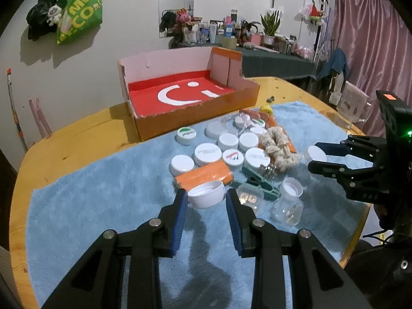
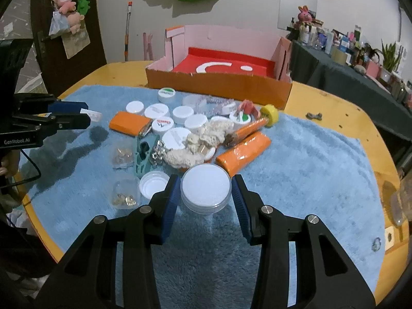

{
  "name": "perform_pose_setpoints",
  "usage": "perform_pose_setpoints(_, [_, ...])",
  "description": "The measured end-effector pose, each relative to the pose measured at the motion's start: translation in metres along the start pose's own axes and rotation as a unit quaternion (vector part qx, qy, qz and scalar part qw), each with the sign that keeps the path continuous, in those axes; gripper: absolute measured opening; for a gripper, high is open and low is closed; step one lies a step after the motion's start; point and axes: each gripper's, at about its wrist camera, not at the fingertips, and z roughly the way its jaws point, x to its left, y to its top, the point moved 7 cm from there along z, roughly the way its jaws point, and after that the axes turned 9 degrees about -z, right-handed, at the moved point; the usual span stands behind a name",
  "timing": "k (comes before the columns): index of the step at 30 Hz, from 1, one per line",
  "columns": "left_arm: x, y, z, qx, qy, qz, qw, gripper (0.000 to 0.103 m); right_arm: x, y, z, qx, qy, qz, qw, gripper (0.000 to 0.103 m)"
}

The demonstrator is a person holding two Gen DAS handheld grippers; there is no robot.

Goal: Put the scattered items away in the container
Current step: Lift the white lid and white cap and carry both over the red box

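An orange cardboard box [image 1: 195, 121] with a red floor stands open at the far edge of the blue mat [image 1: 103, 206]. My left gripper [image 1: 206, 191] is shut on a white ribbed cap [image 1: 203, 199], near an orange packet [image 1: 203, 175]. My right gripper [image 2: 206, 180] is shut on a clear jar with a white lid [image 2: 205, 189], in front of the pile. In the left wrist view the right gripper [image 1: 314, 155] hangs at the right with the jar [image 1: 317, 152]. Several white lids [image 2: 180, 113], a rope bundle [image 2: 206, 134] and teal clips [image 2: 140, 154] lie scattered.
The mat covers a round wooden table [image 2: 334, 97]. A clear open jar [image 1: 289, 203] and small clear boxes [image 2: 125, 193] of gold pieces lie near the front. A yellow cap [image 2: 269, 113] sits by the box [image 2: 219, 87]. A cluttered dark shelf [image 1: 270, 59] stands behind.
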Motion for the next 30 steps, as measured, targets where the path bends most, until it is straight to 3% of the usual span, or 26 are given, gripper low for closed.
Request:
perform_pose_setpoints(10, [-0.006, 0.020, -0.012, -0.031, 0.006, -0.007, 0.9995, 0.033, -0.002, 0.023, -0.020, -0.022, -0.021, -0.001, 1.000, 0.039])
perform_pose_setpoints(30, [0.001, 0.111, -0.015, -0.079, 0.034, -0.019, 0.9961, 0.033, -0.047, 0.107, -0.027, -0.063, -0.027, 0.006, 0.998, 0.040])
